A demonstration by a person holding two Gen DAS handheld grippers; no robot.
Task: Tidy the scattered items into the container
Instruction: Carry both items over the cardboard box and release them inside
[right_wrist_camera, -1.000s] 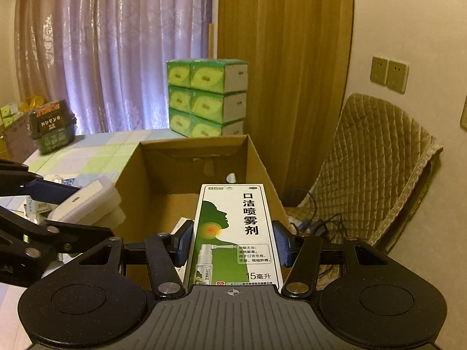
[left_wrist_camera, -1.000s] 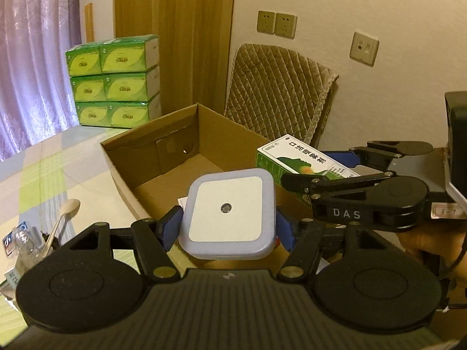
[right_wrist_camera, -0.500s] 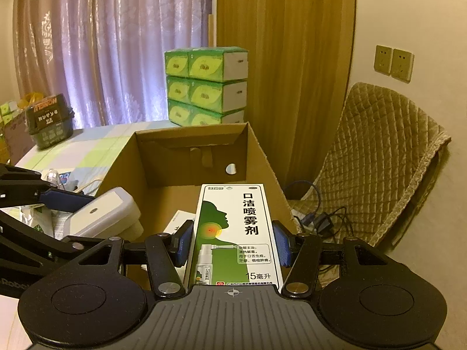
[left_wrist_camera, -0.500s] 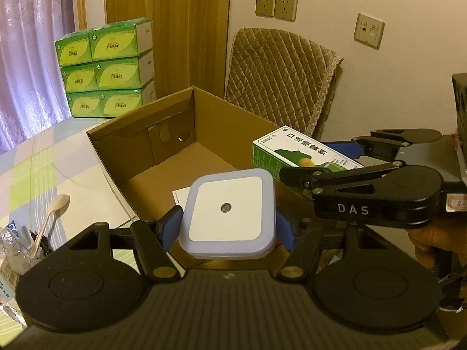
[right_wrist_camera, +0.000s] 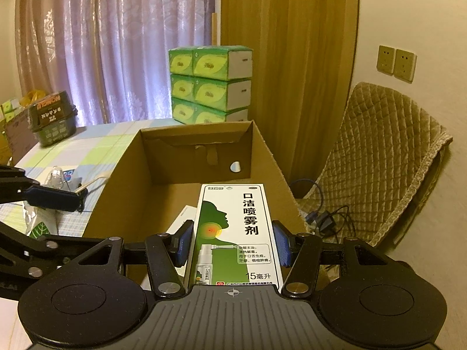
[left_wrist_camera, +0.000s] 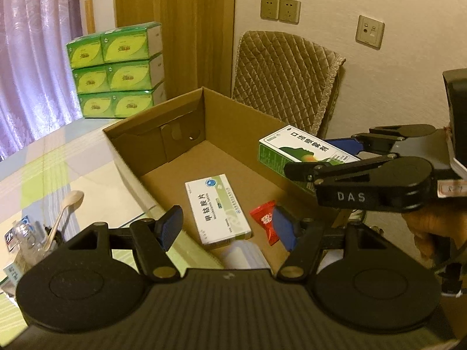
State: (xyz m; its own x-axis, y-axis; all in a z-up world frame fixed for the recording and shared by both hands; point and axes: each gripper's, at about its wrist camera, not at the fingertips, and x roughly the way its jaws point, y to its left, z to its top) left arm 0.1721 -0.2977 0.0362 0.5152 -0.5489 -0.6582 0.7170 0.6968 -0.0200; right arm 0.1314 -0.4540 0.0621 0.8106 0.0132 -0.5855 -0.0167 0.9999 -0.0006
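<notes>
Left hand-held gripper point(left_wrist_camera: 227, 229): we hold it spread apart and empty above the cardboard box point(left_wrist_camera: 221, 110).
Right hand-held gripper point(right_wrist_camera: 233, 246): we clamp the green spray carton point(right_wrist_camera: 238, 227), poised over the box for release.
Inside: white tablet box point(left_wrist_camera: 217, 208) and red sachet point(left_wrist_camera: 267, 221) lie flat.
Around: spoon point(left_wrist_camera: 65, 211) waits on the bench point(left_wrist_camera: 58, 169).

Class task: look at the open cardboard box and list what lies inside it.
Inside the cardboard box: a white medicine box, a red sachet and a pale rounded object, partly hidden by the left tool. The near corner is covered.
</notes>
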